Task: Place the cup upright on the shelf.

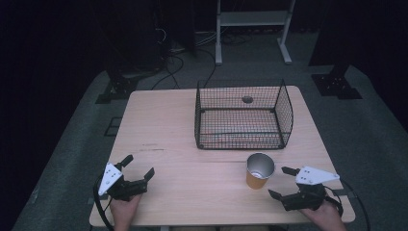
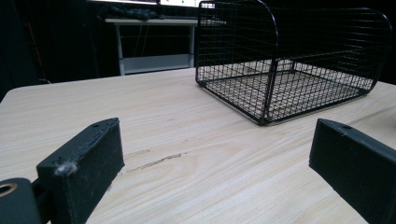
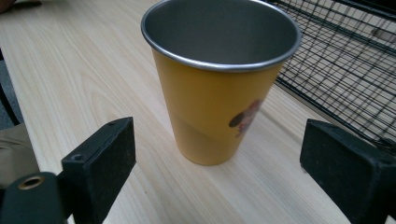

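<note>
Nearest the person, the right gripper (image 1: 283, 182) is held with its jaws spread wide and empty just beside the orange metal-lined cup (image 1: 259, 171), which stands upright on the wooden surface (image 1: 192, 183) between that gripper and the wire basket (image 1: 243, 118). The left gripper (image 1: 139, 168) (also spread and holding nothing) is rested well apart at the surface's near left. For a sound grasp, the cup is best centred between the right jaws and clamped at mid-height, squarely and gently, so that it is not tipped toward the basket beyond it.

Dim, dark surroundings, soft close-up focus
</note>
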Available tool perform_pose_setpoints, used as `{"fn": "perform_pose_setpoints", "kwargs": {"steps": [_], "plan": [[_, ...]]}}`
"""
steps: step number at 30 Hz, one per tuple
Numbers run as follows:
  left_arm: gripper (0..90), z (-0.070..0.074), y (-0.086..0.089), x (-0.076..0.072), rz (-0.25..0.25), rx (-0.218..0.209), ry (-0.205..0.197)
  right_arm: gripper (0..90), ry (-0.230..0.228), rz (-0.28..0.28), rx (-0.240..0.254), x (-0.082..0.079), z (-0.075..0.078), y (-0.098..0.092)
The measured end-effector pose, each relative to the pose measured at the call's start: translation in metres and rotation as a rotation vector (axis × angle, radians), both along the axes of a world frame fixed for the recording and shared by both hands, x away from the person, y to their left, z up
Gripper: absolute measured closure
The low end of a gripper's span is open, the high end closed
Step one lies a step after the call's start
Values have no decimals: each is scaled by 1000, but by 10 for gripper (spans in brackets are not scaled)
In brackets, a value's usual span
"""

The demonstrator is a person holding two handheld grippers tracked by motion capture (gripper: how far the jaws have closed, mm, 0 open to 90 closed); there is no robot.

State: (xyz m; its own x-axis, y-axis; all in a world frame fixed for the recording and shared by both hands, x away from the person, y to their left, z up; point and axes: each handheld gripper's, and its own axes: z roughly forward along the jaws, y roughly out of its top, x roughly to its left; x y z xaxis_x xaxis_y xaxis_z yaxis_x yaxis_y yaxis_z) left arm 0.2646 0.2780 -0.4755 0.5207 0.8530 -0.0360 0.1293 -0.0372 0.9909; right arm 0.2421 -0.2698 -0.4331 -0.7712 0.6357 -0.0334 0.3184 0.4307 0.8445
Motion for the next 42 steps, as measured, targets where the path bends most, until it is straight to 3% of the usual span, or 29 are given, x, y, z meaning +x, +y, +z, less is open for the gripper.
{"fn": "perform_pose_setpoints", "kwargs": {"steps": [20,28,37,42], "plan": [[23,0,0,0,1,1,-1,66,19,-28,-6,19,-8,28],[24,0,0,0,1,0,-1,66,10,-42,21,29,-10,37],[24,0,1,0,1,-1,-2,67,-10,-26,5,35,-8,51],[23,0,1,0,1,-3,-2,131,-3,-22,23,37,-5,50]]}}
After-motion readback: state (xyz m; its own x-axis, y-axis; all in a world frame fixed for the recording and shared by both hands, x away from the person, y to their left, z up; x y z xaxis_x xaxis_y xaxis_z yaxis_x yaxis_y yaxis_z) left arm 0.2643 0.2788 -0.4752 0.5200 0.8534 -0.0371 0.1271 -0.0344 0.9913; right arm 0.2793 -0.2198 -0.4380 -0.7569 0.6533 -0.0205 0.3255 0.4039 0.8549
